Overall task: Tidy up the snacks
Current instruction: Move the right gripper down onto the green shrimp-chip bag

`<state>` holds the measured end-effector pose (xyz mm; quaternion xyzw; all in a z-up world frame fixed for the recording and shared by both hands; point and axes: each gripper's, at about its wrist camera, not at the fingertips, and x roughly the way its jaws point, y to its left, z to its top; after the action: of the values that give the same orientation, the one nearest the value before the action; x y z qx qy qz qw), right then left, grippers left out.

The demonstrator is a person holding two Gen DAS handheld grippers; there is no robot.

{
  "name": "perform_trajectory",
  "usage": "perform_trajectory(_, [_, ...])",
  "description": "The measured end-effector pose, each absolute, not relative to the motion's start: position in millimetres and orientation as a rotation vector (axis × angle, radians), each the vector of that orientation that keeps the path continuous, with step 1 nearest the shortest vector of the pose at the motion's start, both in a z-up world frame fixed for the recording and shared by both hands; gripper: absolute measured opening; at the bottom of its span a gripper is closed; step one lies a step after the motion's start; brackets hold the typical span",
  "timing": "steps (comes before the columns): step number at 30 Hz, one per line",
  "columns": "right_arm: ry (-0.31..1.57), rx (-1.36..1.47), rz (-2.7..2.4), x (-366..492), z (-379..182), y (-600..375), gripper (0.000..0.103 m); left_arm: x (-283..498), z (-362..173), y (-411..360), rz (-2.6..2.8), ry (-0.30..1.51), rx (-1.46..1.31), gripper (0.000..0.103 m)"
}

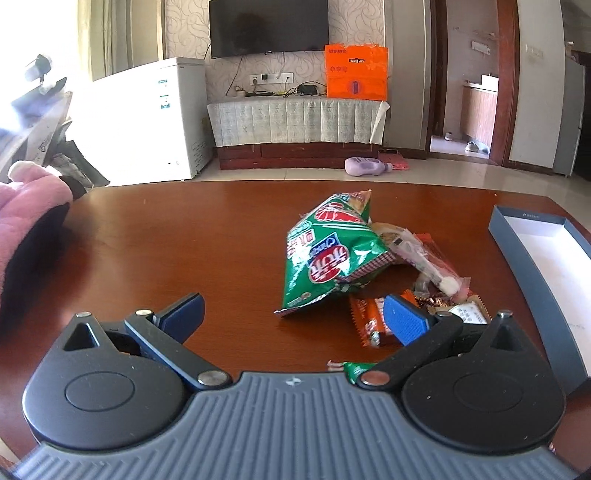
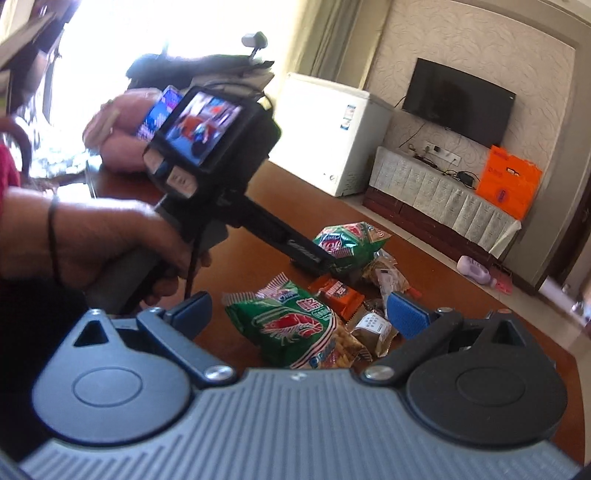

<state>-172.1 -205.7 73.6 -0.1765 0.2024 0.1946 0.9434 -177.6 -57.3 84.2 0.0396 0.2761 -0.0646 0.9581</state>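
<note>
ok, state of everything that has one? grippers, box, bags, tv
left gripper: open, holding nothing
right gripper: open, holding nothing
box: open, no lid, nothing visible inside
big green chip bag: sealed, puffed, lying on the table
small green shrimp-chip bag: sealed, lying flat
orange snack packet: sealed, in the pile
TV: off

A reddish-brown desk (image 1: 184, 240) is shown. A green bag (image 1: 328, 254) is printed with red and white. An orange wrapper (image 1: 365, 317) is seen. The box (image 1: 532, 266) is grey-blue outside, white inside. Blue pads (image 1: 404, 319) are fitted on black claws.
</note>
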Motion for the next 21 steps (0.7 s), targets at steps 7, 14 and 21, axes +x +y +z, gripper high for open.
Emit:
perform_trajectory(7, [0.437,-0.395,0.423,-151.5,66.0,-196.4,0.097,-154.4,78.5,-71.9,-0.156,0.567,0.099,0.103])
perform_trajectory(14, [0.452,-0.335,0.433,-147.7,71.0,-205.8,0.097,-135.6,74.8,-64.9,-0.168,0.587,0.054,0.103])
perform_trajectory(21, [0.49,-0.324,0.474,-138.5,71.5,-230.7,0.088,-112.7,67.9,-52.4,-0.136,0.61,0.04,0.103])
